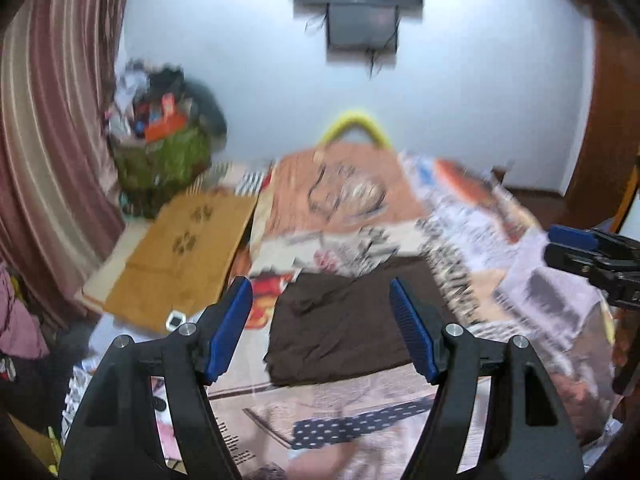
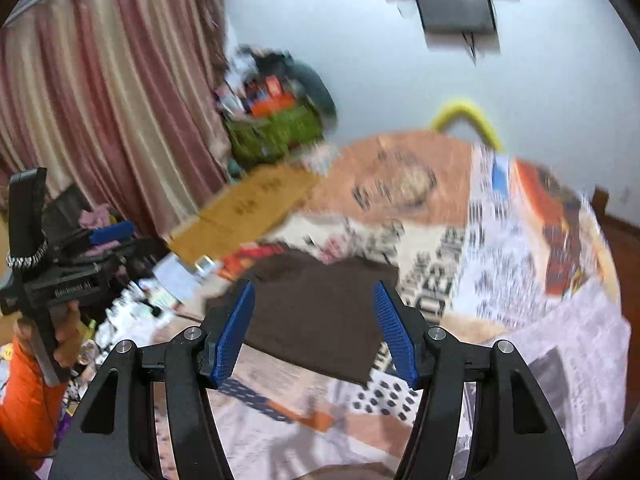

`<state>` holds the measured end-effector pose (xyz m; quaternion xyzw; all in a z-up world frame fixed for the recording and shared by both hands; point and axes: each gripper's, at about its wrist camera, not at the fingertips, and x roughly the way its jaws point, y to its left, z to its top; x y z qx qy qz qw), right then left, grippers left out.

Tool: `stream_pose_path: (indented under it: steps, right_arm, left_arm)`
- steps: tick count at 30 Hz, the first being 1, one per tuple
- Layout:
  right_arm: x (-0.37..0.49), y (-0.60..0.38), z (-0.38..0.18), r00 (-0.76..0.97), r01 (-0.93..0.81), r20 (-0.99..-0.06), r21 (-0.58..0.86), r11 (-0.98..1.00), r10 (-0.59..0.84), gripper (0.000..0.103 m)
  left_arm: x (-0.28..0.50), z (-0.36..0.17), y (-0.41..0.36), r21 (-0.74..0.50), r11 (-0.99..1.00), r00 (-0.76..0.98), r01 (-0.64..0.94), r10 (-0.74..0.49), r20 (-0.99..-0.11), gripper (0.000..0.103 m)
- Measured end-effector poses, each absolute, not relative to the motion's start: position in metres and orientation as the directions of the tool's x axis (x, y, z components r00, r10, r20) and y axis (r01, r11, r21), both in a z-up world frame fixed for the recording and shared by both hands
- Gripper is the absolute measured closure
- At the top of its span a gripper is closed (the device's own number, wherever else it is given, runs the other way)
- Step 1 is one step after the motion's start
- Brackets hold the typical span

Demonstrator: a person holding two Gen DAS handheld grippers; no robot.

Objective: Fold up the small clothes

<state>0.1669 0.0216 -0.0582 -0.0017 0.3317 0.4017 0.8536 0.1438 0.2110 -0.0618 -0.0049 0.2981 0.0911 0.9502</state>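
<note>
The brown garment lies flat as a rough rectangle on the printed sheet that covers the bed; in the left wrist view it sits straight ahead of the jaws and shows in the gap between them, touching neither; in the right wrist view the same brown garment lies just ahead of and between the jaws, its near corner pointing toward the right-hand finger. The left gripper hovers above it with jaws wide apart and nothing held; the right gripper hangs likewise, jaws spread wide and empty. Beyond the garment, ahead of the jaws, an orange patch of the sheet carries a dark drawing, and a yellow curved tube rises behind it against the white wall. Ahead and left of the jaws lies a flat cardboard piece with paw prints; farther left stand a green heap of clutter and a striped curtain. Both views are blurred, so finer detail cannot be told.
</note>
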Motion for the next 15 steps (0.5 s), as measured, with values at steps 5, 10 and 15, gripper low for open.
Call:
stream_pose_path:
  steps: [5,10,15]
  right_arm:
    - [0.126,0.007,-0.013,0.499,-0.738,-0.434,0.242,0.63,0.75,0.045]
    - [0.08,-0.015,0.019,0.521,-0.773,-0.297,0.234,0.59,0.8,0.045]
    - [0.042,-0.029,0.032,0.585,-0.768,-0.192,0.18,0.614,0.788,0.045]
  left_arm:
    - [0.092,-0.015,0.177,0.028,0.987,0.889,-0.157,0.153,-0.431,0.033]
    - [0.04,0.014,0.151,0.011,0.985,0.937,-0.175,0.17,-0.305,0.033]
    - [-0.003,0.025,0.13,0.032,0.974,0.956,-0.226,0.227,-0.186,0.033]
